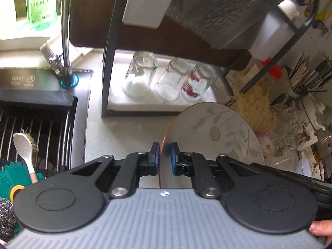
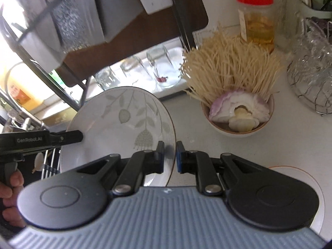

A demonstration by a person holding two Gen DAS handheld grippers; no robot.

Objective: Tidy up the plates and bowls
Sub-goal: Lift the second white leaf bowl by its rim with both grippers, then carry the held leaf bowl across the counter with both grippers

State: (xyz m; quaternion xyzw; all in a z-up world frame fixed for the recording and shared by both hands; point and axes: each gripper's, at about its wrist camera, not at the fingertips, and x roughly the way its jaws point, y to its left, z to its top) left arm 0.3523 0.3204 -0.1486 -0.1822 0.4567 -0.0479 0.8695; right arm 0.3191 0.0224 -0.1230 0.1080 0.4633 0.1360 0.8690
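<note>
The right gripper (image 2: 170, 155) straddles the rim of a leaf-patterned plate (image 2: 116, 124), pads either side with a small gap showing. The plate stands tilted on edge. At nine o'clock the left gripper (image 2: 79, 136) meets its far rim. At two o'clock sits a bowl (image 2: 238, 131) of onion, a red-lidded jar (image 2: 256, 18) beyond.

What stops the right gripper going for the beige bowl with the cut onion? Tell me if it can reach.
Probably not yet. The right gripper has its jaws around the white leaf-patterned plate, which the left gripper also grips. The white counter towards the beige bowl looks unobstructed.
</note>
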